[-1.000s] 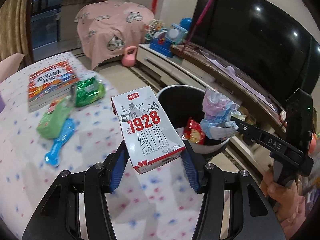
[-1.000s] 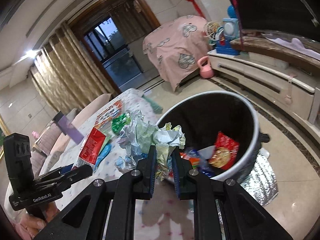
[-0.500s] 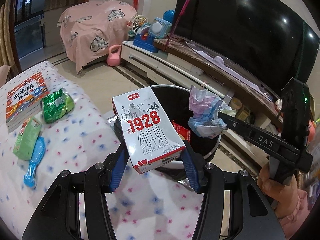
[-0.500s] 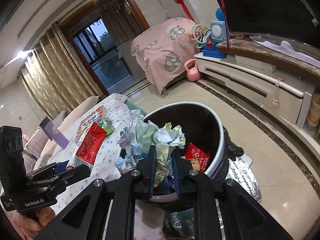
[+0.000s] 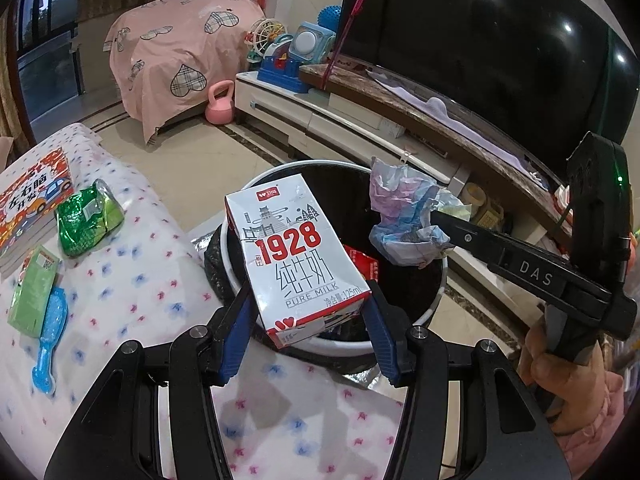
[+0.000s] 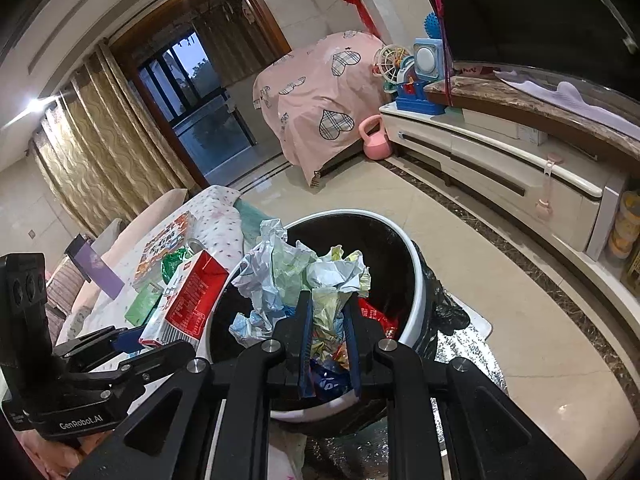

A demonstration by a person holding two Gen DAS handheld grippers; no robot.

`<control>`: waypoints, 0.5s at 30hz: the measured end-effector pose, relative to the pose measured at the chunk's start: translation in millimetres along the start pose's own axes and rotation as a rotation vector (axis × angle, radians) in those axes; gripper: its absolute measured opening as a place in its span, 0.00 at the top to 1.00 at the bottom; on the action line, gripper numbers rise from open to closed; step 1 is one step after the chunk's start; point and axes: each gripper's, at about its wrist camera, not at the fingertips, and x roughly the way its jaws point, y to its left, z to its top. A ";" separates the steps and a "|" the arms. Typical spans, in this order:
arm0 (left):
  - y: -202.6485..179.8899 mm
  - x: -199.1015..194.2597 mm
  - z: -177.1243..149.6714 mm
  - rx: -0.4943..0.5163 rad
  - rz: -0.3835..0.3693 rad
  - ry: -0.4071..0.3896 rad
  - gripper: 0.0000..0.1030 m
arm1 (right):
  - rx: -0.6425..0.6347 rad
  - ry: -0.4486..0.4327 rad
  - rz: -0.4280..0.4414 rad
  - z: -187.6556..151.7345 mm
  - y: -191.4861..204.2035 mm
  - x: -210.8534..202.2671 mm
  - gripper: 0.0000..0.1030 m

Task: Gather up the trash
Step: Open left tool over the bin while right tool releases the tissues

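My left gripper (image 5: 306,312) is shut on a white and red "1928" milk carton (image 5: 296,252) and holds it over the near rim of the white trash bin (image 5: 240,276). It also shows in the right wrist view (image 6: 132,340), with the carton (image 6: 188,300). My right gripper (image 6: 328,312) is shut on a crumpled paper wad (image 6: 304,276) above the bin's black inside (image 6: 384,252). In the left wrist view the wad (image 5: 404,220) hangs over the bin's right side. A red snack wrapper (image 5: 362,262) lies in the bin.
On the dotted tablecloth (image 5: 132,280) lie a green foil packet (image 5: 86,218), a green box (image 5: 32,296), a blue brush (image 5: 48,340) and a book (image 5: 32,196). A TV stand (image 5: 340,120) and pink kettlebell (image 5: 220,104) stand behind the bin.
Both grippers have moved from the table toward the bin, each still holding its item. The carton and the paper wad now hang over the bin's opening.
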 end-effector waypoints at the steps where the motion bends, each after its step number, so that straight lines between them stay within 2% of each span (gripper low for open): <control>1: -0.7 1.1 0.8 0.002 0.000 0.002 0.49 | -0.002 0.001 -0.002 0.4 -0.1 0.7 0.85; 15: -1.2 15.0 4.1 -0.011 -0.018 0.042 0.49 | -0.015 0.034 -0.026 5.2 -2.3 11.4 0.83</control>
